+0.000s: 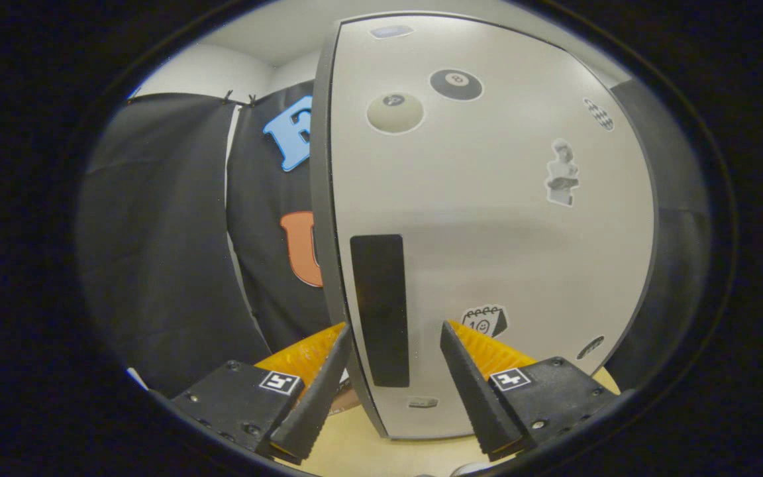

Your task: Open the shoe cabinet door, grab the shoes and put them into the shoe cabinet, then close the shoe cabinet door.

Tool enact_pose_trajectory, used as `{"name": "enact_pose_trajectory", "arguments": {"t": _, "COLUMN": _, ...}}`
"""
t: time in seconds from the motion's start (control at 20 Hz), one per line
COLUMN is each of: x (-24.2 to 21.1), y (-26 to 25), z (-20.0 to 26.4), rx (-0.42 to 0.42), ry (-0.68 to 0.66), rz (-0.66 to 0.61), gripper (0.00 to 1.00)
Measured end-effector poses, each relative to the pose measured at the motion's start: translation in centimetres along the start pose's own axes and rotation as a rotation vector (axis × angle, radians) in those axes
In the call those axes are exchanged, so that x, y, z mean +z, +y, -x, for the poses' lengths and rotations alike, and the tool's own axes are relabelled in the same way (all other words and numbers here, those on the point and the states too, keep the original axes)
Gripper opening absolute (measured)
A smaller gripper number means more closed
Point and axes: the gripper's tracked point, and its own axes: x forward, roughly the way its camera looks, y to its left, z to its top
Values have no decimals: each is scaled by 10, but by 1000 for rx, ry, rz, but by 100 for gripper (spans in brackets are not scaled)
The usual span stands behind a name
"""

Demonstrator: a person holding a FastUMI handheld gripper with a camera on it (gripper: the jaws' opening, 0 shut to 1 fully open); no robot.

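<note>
Camera's riding on the gripper [395, 331], looking forward along its two spread fingers from low over the floor [361, 450], and it's right up close to the door [487, 218]. It faces that door nearly square on, handle [380, 310] dead ahead between the fingertips, booth wall [156, 252] off beside the door's edge

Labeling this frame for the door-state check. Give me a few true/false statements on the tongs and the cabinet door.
1. The tongs are open. True.
2. The dark vertical handle strip lies between the fingers. True.
3. Both fingers press on the cabinet door. False: they sit spread, one to each side of the door's edge, with no visible clamping.
4. The door is bare. False: it carries stickers, including a black ball sticker.
5. A shoe is held. False: nothing is held.
</note>
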Motion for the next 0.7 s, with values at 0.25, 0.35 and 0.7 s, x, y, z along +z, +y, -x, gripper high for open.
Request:
{"name": "enact_pose_trajectory", "arguments": {"t": 0.25, "x": 0, "y": 0, "z": -5, "rx": -41, "ry": 3, "rz": 0, "gripper": 71}}
{"name": "enact_pose_trajectory", "arguments": {"t": 0.35, "x": -6, "y": 2, "z": -7, "rx": -41, "ry": 14, "rz": -26, "gripper": 57}}
{"name": "enact_pose_trajectory", "arguments": {"t": 0.7, "x": -9, "y": -1, "z": -6, "rx": -39, "ry": 41, "rz": -12, "gripper": 33}}
